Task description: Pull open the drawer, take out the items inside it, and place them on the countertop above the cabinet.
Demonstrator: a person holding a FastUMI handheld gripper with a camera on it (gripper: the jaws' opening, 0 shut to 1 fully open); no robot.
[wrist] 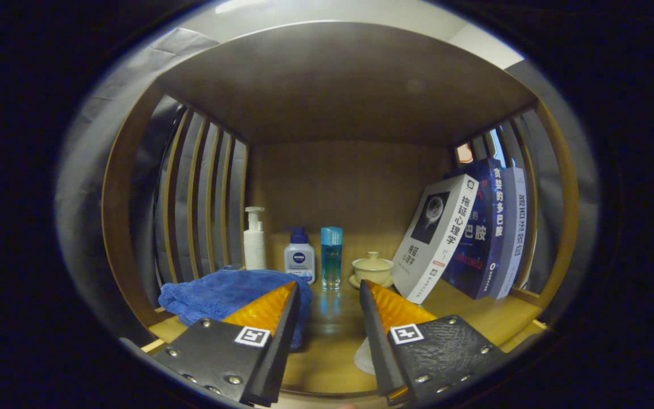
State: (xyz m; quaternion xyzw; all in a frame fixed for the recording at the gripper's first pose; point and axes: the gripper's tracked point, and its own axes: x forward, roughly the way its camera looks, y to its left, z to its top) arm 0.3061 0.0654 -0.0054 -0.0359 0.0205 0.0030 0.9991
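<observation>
My gripper (328,284) is open above the wooden countertop (327,352), with nothing between its fingers. A folded blue towel (219,292) lies on the countertop by the left finger, partly behind it. Just beyond the fingertips stand a clear blue bottle (331,258) and a cream lidded cup (372,268) on a saucer. A small pale flat thing (363,357) lies on the wood under the right finger, mostly hidden.
At the back stand a white pump bottle (254,238) and a white bottle with a blue cap (299,257). Three books (463,233) lean against the right slatted side. Slats (202,199) close the left side, and a shelf board (344,85) hangs overhead.
</observation>
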